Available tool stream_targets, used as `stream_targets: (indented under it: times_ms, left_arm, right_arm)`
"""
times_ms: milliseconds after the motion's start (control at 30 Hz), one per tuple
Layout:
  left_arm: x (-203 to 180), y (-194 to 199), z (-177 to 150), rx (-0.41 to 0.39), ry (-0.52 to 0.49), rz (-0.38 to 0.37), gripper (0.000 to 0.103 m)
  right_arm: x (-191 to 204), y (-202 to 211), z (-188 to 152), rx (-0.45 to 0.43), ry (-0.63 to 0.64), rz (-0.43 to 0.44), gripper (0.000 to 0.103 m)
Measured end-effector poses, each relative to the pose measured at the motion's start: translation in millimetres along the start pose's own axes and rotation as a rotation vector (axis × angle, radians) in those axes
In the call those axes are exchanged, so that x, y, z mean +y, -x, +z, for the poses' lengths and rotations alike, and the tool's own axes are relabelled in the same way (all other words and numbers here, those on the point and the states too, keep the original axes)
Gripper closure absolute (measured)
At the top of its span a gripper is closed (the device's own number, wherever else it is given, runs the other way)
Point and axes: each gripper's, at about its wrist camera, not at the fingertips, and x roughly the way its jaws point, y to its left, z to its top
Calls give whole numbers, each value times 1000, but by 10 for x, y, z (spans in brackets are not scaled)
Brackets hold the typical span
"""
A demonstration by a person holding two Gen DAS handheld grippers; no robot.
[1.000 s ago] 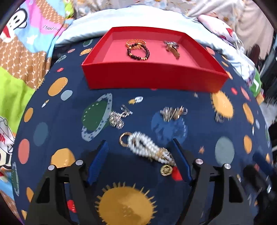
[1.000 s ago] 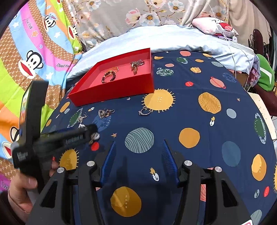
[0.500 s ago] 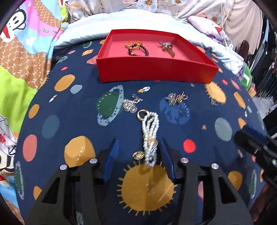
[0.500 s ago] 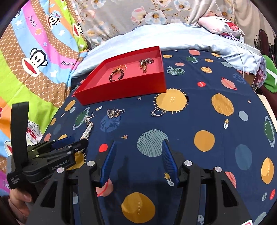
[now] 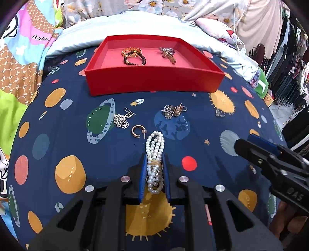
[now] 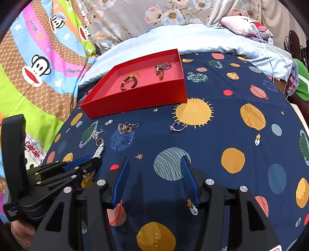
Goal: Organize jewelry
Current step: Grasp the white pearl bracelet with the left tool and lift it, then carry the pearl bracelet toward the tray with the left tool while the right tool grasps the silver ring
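Left tool (image 5: 154, 164) pinches looped, beaded pearl bracelet (image 5: 155, 152)

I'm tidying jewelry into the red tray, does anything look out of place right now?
Several pieces lie loose on the bedspread before the red tray: flower earrings, a hoop earring, a small cluster and a ring. The left gripper grips the pearl bracelet.

Home bedroom, cartoon monkey blanket (image 6: 36, 63), floral bedsheet (image 6: 154, 17), pillow (image 6: 243, 25)
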Motion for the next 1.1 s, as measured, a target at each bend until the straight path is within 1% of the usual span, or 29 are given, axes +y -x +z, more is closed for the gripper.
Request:
stream_targets:
  times_ms: [100,333,533,667,833,900,967,1100]
  left_arm:
    - [22,109,37,-20,15,-14,88]
    - [173,317,147,-68,54,0,88]
    - [338,325,197,-75,83,35,88]
    - [424,302,199,-72,101,38,88]
    - [454,267,192,-66,104,37,88]
    - [460,251,189,-61,107,34,88]
    - [465,235,182,-56,111,32,88]
    - [471,213,174,-52,113,31,88]
  right_arm:
    - [-31,-28,41,-4,0,-11,49]
    - [-103,-109,189,-19,-14,-19,49]
    - [-59,-234,273,-18,4,-30,49]
    - [-121,-339,323,-12,-15,-44,49]
    - [-133,-470,381,-1,-6,-64,49]
    - [-120,-510,381,1,1,-75,51]
    - [-122,-551,381,9,4,-77,57]
    - [-110,-578,385,2,21,-103,63]
